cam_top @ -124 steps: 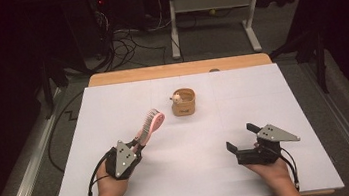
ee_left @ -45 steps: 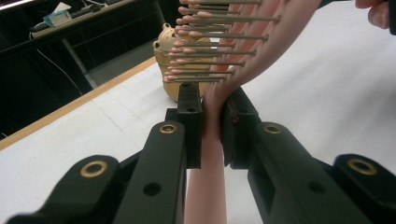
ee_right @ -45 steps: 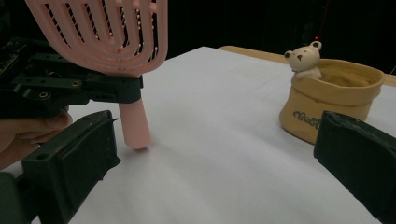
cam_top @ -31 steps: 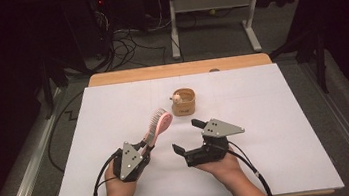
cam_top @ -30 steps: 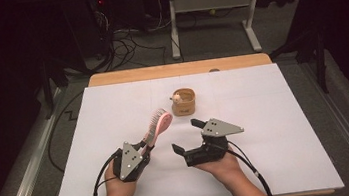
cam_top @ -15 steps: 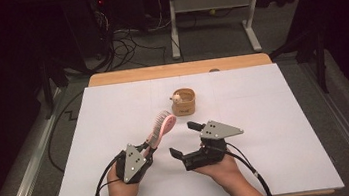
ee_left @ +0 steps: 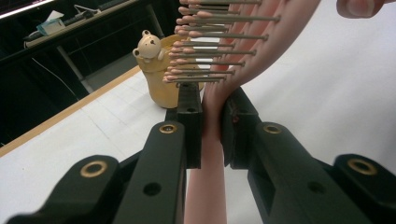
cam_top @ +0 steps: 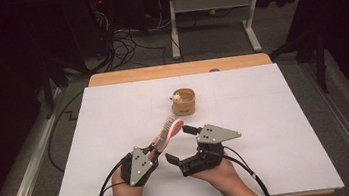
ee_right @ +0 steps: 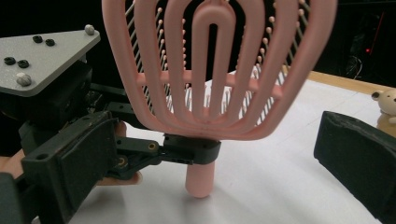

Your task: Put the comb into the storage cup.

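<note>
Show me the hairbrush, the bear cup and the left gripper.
hairbrush (cam_top: 169, 130): high view, on the pink head.
bear cup (cam_top: 184, 102): high view, on the front wall.
left gripper (ee_left: 212, 100): left gripper view, between the tips, shut on the brush's neck.

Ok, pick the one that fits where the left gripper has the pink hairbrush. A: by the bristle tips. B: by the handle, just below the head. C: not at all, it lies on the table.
B: the left gripper is shut on the pink hairbrush at its handle, the head rising above the fingers.
</note>
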Tool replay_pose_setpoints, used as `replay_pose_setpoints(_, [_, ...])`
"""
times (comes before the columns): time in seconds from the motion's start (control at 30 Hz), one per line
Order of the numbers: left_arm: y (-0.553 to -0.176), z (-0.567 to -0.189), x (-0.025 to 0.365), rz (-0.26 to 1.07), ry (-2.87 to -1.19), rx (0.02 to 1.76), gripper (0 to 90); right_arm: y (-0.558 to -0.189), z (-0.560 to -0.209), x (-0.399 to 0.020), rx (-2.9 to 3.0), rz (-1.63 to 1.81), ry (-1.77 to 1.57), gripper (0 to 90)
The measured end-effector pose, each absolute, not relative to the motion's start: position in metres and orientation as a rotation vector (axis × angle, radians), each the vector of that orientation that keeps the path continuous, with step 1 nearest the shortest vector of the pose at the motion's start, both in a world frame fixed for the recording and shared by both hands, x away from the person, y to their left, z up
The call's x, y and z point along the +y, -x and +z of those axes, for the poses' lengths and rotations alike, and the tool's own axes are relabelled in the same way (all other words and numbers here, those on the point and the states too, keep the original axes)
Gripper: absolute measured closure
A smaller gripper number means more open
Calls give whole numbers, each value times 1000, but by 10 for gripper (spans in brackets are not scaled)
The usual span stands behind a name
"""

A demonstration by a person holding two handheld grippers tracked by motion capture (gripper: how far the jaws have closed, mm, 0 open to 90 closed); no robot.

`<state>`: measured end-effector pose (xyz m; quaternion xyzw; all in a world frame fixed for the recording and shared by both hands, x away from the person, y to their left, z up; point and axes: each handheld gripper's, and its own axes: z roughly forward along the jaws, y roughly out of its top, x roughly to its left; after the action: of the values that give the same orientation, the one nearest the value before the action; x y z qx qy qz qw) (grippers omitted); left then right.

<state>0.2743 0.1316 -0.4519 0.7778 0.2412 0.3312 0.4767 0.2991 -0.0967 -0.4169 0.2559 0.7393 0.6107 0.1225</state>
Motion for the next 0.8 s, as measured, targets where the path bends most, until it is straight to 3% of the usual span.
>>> replay_pose_setpoints(0.8, [-270, -452, 126, 816, -1895, 582, 803, -299, -414, -93, 2127, 1820, -771, 1])
